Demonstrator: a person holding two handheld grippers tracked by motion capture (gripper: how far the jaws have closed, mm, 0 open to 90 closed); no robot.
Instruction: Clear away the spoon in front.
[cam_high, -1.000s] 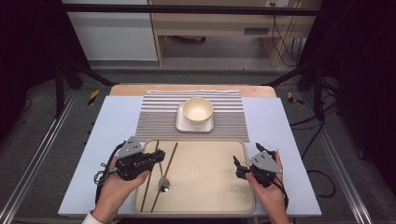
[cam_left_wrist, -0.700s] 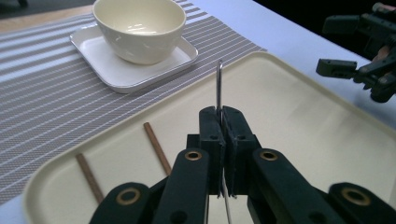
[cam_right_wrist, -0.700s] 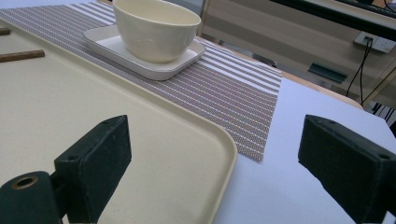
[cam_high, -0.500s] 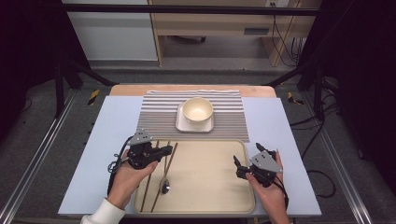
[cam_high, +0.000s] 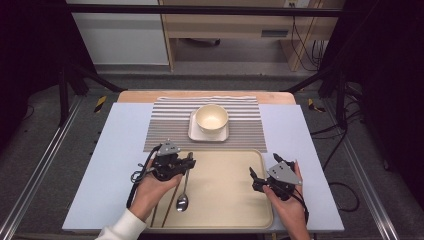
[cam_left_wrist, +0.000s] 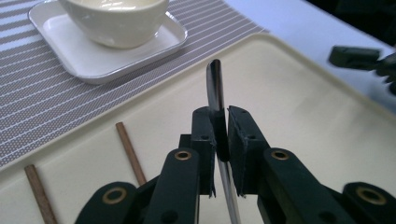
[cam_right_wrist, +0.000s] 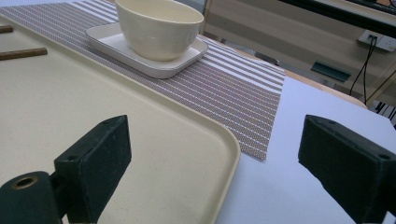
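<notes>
Tray (cam_high: 260, 165) centre bare, passable; chopsticks (cam_high: 172, 202) crowd left edge; bowl (cam_high: 211, 118) blocks beyond.

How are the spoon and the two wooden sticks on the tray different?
The spoon is shiny metal with a round end; the chopsticks are brown, wooden and straight all along. The spoon's handle sits between the pads of the left tongs, while the chopsticks lie beside it with nothing gripping them. There is one spoon but two chopsticks. Both are long, thin and on the cream tray.

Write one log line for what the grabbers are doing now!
left gripper: shut on spoon | right gripper: open, over tray edge
</notes>
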